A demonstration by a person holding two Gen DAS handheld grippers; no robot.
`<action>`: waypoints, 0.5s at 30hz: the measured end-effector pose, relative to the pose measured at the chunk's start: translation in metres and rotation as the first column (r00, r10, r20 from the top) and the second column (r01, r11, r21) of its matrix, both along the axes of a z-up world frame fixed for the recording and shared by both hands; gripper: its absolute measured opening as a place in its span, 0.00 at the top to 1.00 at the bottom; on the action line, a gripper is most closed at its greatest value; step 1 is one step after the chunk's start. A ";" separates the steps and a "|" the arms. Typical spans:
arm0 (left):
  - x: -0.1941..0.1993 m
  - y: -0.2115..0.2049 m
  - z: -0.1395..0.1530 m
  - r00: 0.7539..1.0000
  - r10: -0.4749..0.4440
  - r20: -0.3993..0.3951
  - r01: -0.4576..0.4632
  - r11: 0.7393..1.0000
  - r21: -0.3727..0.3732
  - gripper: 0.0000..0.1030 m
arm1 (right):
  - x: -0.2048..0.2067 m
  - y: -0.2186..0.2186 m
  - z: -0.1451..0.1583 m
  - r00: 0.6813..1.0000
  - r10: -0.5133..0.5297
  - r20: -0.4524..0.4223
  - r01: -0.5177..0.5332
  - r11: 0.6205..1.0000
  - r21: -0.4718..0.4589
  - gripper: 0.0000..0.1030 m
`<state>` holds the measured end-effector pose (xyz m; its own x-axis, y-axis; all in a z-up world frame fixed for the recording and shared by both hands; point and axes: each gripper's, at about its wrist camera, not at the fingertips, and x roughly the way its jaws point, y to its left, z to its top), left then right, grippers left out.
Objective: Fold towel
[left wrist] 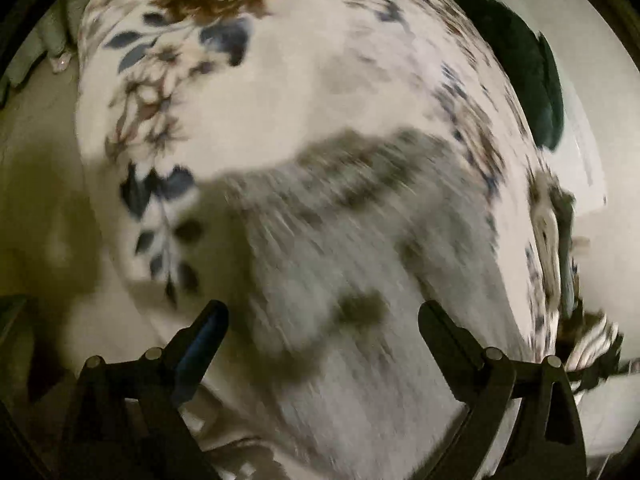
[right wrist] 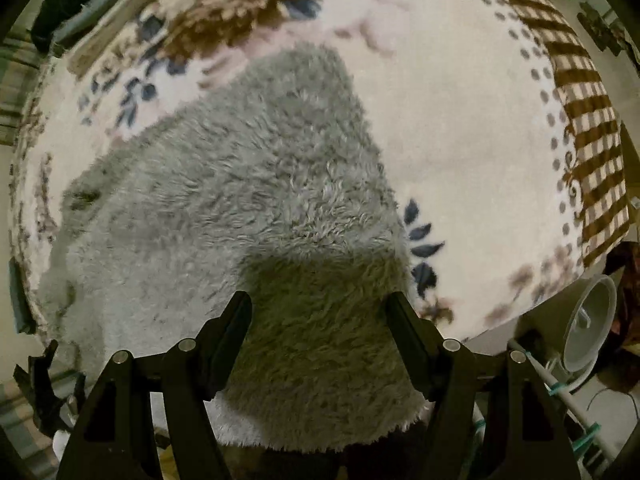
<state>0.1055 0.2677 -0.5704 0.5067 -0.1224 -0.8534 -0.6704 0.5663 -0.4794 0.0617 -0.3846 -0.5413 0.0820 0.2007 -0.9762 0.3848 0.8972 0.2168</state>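
A fluffy grey towel (right wrist: 240, 184) lies on a cream floral blanket (right wrist: 460, 120), its near edge hanging toward me. My right gripper (right wrist: 319, 300) hovers over the towel's shaded near part with its jaws apart; the pile shows between the fingers and neither pad presses on it. In the left wrist view the towel (left wrist: 340, 208) is blurred and spreads across the blanket (left wrist: 280, 92). There my left gripper (left wrist: 322, 312) stands wide open just above the towel, with nothing pinched.
The blanket has a brown checked border (right wrist: 592, 132) at the right. Past that edge stand a white plastic cup (right wrist: 588, 320) and a thin rod. A dark green object (left wrist: 520, 60) lies beyond the blanket at the upper right. A black object (right wrist: 44, 392) sits low on the left.
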 end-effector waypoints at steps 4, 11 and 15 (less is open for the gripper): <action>0.013 0.011 -0.006 0.999 0.026 0.042 -0.028 0.998 0.061 0.09 | 0.006 0.011 -0.006 0.999 0.033 0.004 -0.033 0.999 -0.032 0.29; 0.024 -0.018 0.040 0.987 -0.085 0.136 0.050 0.970 0.237 0.79 | 0.009 0.023 -0.008 0.999 0.047 0.002 -0.047 0.996 -0.070 0.27; 0.017 -0.058 0.100 0.963 -0.185 0.195 0.112 0.935 0.336 0.80 | 0.017 0.038 -0.008 0.999 0.031 -0.005 -0.032 0.996 -0.079 0.19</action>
